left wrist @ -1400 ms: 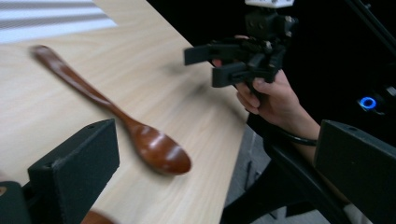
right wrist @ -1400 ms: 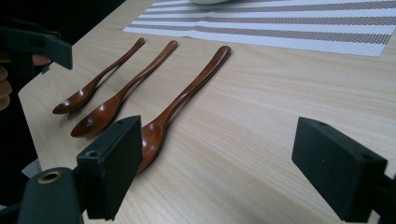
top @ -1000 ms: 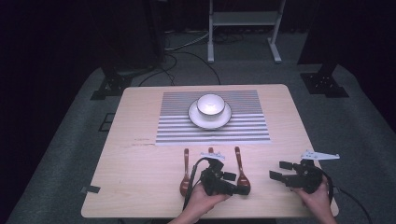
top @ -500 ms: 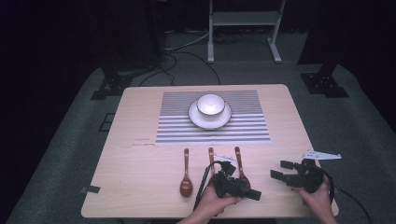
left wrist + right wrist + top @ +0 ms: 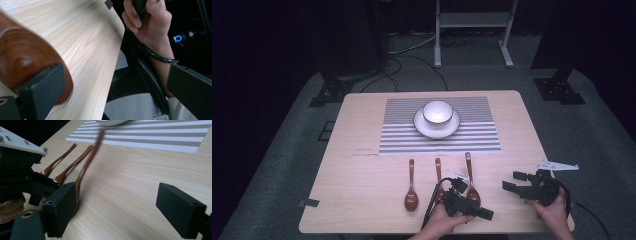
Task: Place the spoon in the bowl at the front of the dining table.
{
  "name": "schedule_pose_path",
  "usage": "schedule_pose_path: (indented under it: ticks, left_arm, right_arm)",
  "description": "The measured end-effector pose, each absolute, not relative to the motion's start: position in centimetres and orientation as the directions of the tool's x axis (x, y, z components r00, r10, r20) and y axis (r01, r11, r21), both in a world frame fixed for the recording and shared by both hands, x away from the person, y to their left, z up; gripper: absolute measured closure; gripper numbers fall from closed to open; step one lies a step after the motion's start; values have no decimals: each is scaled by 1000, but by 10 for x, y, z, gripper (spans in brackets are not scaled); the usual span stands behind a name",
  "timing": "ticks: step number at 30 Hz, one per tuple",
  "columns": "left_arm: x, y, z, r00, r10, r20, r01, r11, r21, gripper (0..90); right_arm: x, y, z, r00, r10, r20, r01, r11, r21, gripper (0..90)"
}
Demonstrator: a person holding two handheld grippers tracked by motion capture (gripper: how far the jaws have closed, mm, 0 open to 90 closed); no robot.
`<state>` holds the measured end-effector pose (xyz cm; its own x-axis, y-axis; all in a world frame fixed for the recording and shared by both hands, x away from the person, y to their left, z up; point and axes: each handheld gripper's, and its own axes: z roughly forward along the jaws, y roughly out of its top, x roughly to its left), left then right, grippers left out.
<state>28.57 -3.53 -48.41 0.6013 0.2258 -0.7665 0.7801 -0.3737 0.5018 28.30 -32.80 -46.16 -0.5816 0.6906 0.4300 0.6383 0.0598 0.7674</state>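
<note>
Wooden counter [image 5: 362,170]: white bowl [image 5: 437,111] sits on a saucer [image 5: 422,127]; my left tongs [image 5: 484,214] and right tongs [image 5: 508,181] gape beside the rightmost spoon [image 5: 470,175], handle toward the placemat [image 5: 482,135].

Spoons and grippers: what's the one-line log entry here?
left hand-held gripper: open, beside right spoon | right hand-held gripper: open, empty | bowl: on plate

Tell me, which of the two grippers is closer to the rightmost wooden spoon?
Left. The left gripper sits right over the rightmost spoon, at its bowl end; the right gripper hangs apart, off to that spoon's right.
</note>
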Motion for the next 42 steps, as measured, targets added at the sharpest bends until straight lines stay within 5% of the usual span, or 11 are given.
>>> schedule_pose_path:
  ticks: [42]
  left_arm:
    - [289,-28,-487,584,211,-784,795,-347,498,12]
  right_arm:
    - [342,-280,-440,-580,702,413,718,202,666,205]
